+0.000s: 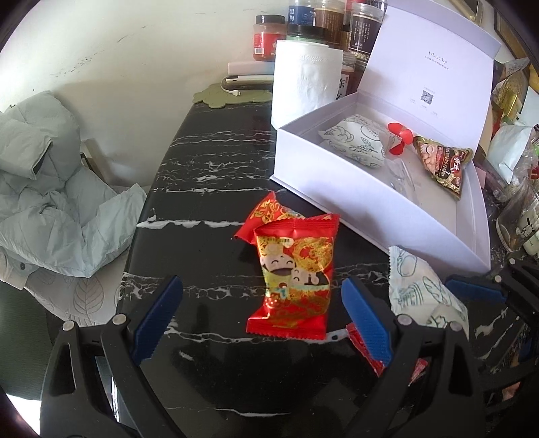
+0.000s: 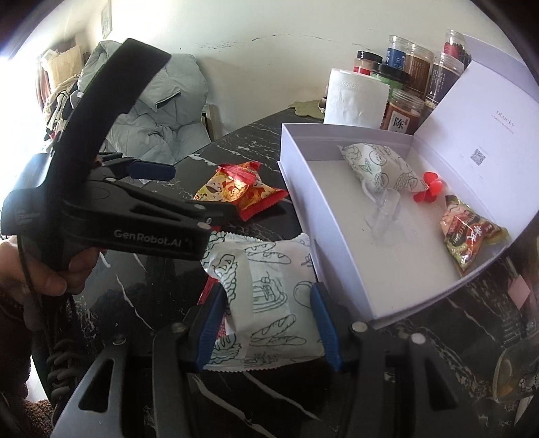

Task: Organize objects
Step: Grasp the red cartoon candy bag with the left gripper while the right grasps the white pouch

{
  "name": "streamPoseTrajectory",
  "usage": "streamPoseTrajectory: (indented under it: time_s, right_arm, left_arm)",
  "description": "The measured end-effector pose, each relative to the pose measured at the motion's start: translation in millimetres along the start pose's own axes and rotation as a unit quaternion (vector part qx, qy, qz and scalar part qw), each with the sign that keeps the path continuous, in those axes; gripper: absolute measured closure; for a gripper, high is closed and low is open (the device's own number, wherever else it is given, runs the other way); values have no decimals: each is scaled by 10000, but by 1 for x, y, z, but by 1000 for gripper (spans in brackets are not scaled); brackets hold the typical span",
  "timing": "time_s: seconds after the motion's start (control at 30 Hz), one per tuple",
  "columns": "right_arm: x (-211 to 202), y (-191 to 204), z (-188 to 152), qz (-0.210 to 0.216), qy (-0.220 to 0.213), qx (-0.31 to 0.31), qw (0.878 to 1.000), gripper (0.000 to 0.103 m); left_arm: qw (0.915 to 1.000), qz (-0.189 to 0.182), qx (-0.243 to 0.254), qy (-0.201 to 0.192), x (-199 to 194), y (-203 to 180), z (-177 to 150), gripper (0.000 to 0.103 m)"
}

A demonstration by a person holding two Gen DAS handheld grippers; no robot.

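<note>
White snack packet (image 2: 269, 303) | lying flat | long axis along right hand-held gripper (image 2: 267, 323)

Red snack packets (image 1: 293, 279): three. White printed packets (image 2: 266, 303): two, one between right fingers (image 2: 321, 320). White box (image 2: 337, 242): one. Paper roll (image 1: 303, 84): one.

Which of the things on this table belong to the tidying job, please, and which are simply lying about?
Part of the job:
- white box
- white bread-print packet between the right gripper pads
- red snack packet ahead of the open left gripper
- second red packet behind it

Lying about:
- paper roll
- jars
- grey jacket
</note>
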State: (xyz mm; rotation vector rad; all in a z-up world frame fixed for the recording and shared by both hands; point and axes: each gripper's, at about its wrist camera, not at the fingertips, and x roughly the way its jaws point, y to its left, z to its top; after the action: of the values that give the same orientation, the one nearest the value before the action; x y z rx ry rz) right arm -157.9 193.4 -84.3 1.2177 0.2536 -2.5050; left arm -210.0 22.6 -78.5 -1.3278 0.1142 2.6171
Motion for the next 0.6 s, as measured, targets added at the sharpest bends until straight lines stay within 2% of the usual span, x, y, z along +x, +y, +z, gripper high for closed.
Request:
streamPoseTrajectory:
  time_s: [0.27, 0.4, 0.43, 0.5, 0.6]
  right_arm:
    - [-5, -5, -9, 68, -70, 96, 9999, 49]
    - [1, -6, -8, 75, 20, 133, 9999, 39]
    - [3, -7, -8, 86, 30, 144, 9999, 38]
    - [7, -6, -9, 99, 33, 147, 9998, 38]
    - [8, -4, -10, 86, 15, 148, 9999, 38]
  left_arm:
    - [9999, -97, 88, 29, 15, -9, 1, 9]
    - [9996, -279, 56, 92, 20, -7, -4, 27]
    - [9997, -195, 115, 39, 19, -9, -5, 38]
    - [9997, -98, 214, 5, 18, -12, -6, 50]
    - [9996, -156, 250, -1, 16, -14, -8, 60]
